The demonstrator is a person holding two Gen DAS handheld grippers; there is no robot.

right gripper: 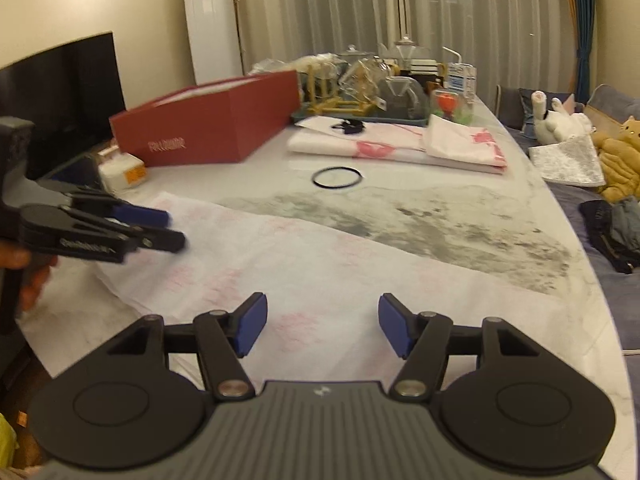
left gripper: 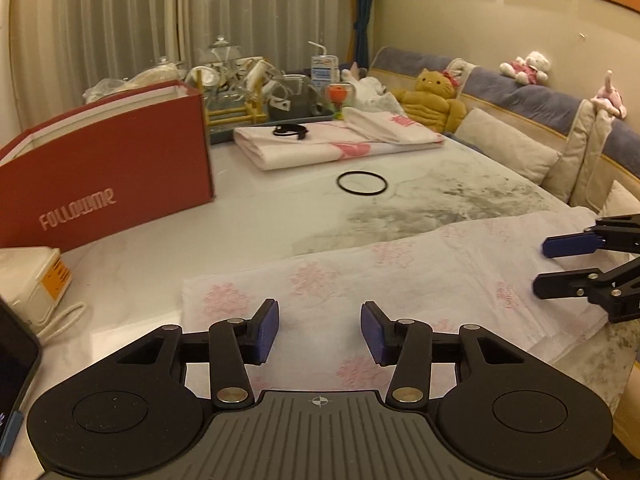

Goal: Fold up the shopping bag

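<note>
- While the bag (left gripper: pixel 400 276) lies flat and spread on the near part of the tabletop (left gripper: pixel 280 208), both tongs hover over it with nothing in them, so the step in hand looks like picking an edge for the next fold.
- Left tongs (left gripper: pixel 320 334): pads apart over the bag's near left part, clamped on nothing. I would slide them to the left edge near the corner (left gripper: pixel 188 284) and pinch only the layers meant to turn over.
- Right tongs (right gripper: pixel 322 326): pads standing wider apart, also free, over the near right part. They should take the matching edge, so the fold line runs straight.
- Lift low and carry both edges across together; the thin fabric will likely sag or wrinkle if one side leads.
- Far off, the black ring (left gripper: pixel 362 183), red box (left gripper: pixel 108 160) and folded bags (left gripper: pixel 332 140) sit well clear.
</note>
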